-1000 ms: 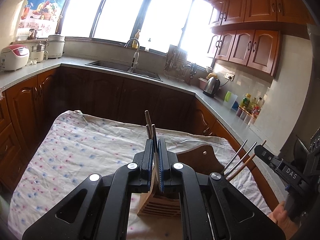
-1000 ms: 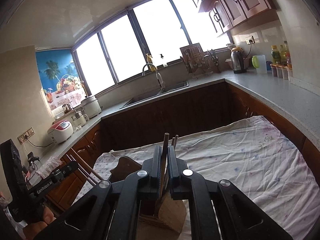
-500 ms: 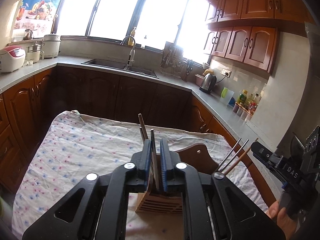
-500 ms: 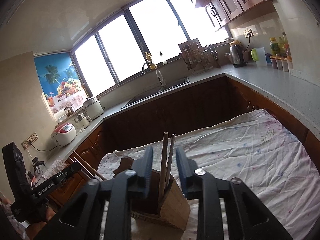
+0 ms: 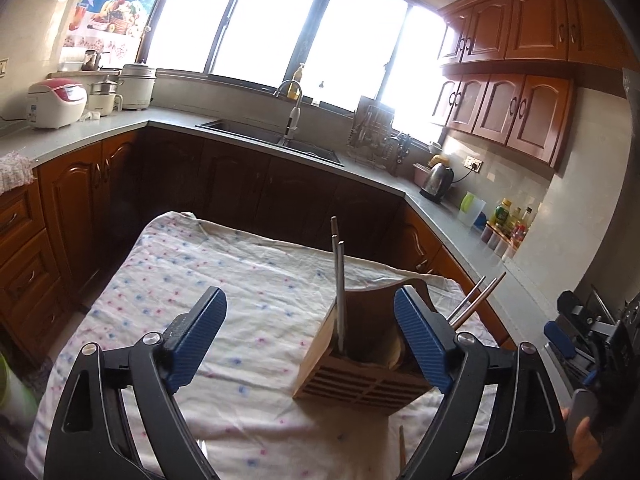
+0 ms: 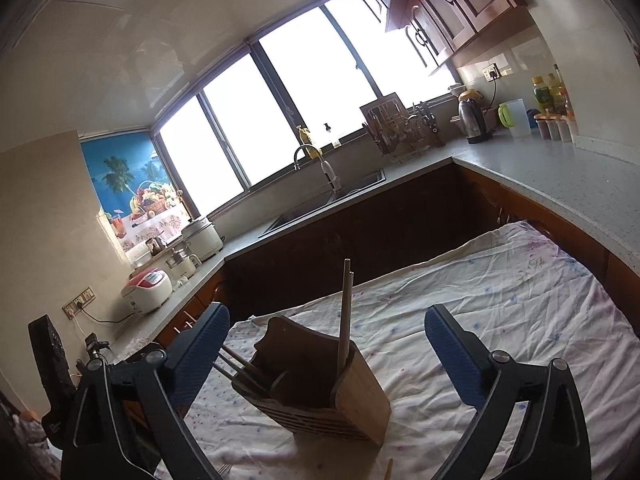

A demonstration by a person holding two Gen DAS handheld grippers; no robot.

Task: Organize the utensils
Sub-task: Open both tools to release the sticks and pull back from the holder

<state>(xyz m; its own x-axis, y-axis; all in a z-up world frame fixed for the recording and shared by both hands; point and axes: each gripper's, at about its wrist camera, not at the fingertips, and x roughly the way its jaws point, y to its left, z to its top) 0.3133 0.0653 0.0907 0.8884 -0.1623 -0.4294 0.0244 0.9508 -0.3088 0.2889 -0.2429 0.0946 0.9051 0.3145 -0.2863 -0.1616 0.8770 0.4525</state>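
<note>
A wooden utensil holder (image 5: 362, 376) (image 6: 340, 408) stands on a table with a floral cloth (image 5: 224, 296). Upright chopsticks (image 5: 339, 288) (image 6: 345, 316) stand in one corner slot. More chopsticks (image 5: 476, 300) lean out of its far side. A dark wooden board (image 6: 296, 344) stands in the holder. My left gripper (image 5: 310, 332) is open and empty, its jaws on either side of the holder. My right gripper (image 6: 326, 348) is open and empty, also straddling the holder. A loose stick (image 5: 402, 444) lies on the cloth near the holder.
Kitchen counters run around the table on three sides, with a sink (image 5: 272, 136), a rice cooker (image 5: 56, 104), a kettle (image 5: 438, 178) and bottles (image 5: 508, 220). Brown cabinets (image 5: 516, 112) hang at the upper right. The other hand-held gripper (image 5: 592, 332) shows at the right edge.
Both grippers were shut on chopsticks above the holder. Both have opened wide and let them go, and the chopsticks now stand in the holder.
</note>
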